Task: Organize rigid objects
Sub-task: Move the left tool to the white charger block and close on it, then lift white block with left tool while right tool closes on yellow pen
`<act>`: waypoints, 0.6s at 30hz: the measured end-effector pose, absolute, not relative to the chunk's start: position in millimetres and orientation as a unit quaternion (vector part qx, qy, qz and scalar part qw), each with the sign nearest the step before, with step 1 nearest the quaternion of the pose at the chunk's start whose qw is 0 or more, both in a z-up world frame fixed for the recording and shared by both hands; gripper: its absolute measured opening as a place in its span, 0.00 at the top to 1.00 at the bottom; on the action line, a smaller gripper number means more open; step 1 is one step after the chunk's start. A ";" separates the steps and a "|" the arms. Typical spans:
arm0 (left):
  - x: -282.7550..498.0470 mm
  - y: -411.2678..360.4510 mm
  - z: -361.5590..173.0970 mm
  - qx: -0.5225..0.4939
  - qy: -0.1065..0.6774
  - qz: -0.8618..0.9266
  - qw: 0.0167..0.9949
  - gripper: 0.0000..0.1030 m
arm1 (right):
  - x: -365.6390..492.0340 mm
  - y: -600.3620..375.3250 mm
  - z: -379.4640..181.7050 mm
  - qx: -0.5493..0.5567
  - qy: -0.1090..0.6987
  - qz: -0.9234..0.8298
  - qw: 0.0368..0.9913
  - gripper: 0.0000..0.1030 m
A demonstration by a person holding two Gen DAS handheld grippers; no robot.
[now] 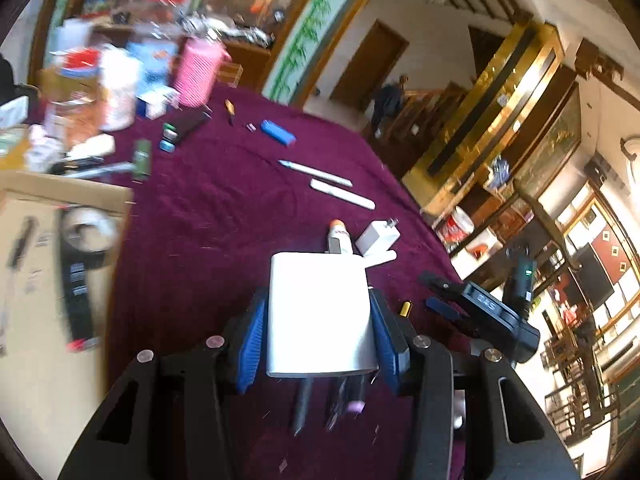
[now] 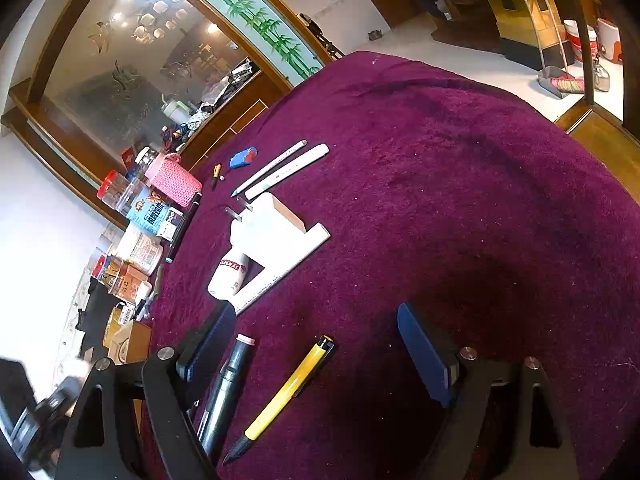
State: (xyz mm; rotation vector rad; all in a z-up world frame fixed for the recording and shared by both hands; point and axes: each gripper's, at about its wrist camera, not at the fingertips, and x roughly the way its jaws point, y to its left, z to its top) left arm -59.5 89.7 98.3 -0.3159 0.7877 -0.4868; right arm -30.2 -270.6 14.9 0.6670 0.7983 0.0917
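Note:
My left gripper (image 1: 318,340) is shut on a flat white power bank (image 1: 320,312) and holds it over the purple tablecloth (image 1: 208,240). Under it lie a dark pen (image 1: 302,404) and another pen with a pink end (image 1: 352,402). My right gripper (image 2: 320,344) is open low over the cloth, with a yellow pen (image 2: 288,390) between its fingers and a black pen (image 2: 226,392) by its left finger (image 2: 212,344). A white charger plug (image 2: 264,224), a white tube (image 2: 230,272) and a white ruler (image 2: 280,268) lie ahead of it.
A cardboard box (image 1: 40,280) with a tape roll (image 1: 90,228) and a black remote stands at the left. Two white pens (image 1: 340,188), a blue lighter (image 1: 278,132) and a pink container (image 1: 200,72) among jars and boxes sit farther back. The table edge (image 2: 560,120) curves at the right.

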 end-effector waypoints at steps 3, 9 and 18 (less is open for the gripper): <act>-79.5 124.1 104.2 -0.155 0.364 -0.206 0.895 0.54 | -29.0 -263.2 19.3 0.292 0.396 0.040 0.870 0.17; -100.3 167.5 103.1 -0.160 0.348 -0.176 0.907 0.54 | -48.4 -217.3 33.0 0.207 0.436 0.036 0.875 0.37; -113.7 203.9 90.5 -0.203 0.347 -0.172 0.899 0.54 | -34.2 -157.6 24.7 0.054 0.468 -0.060 0.880 0.76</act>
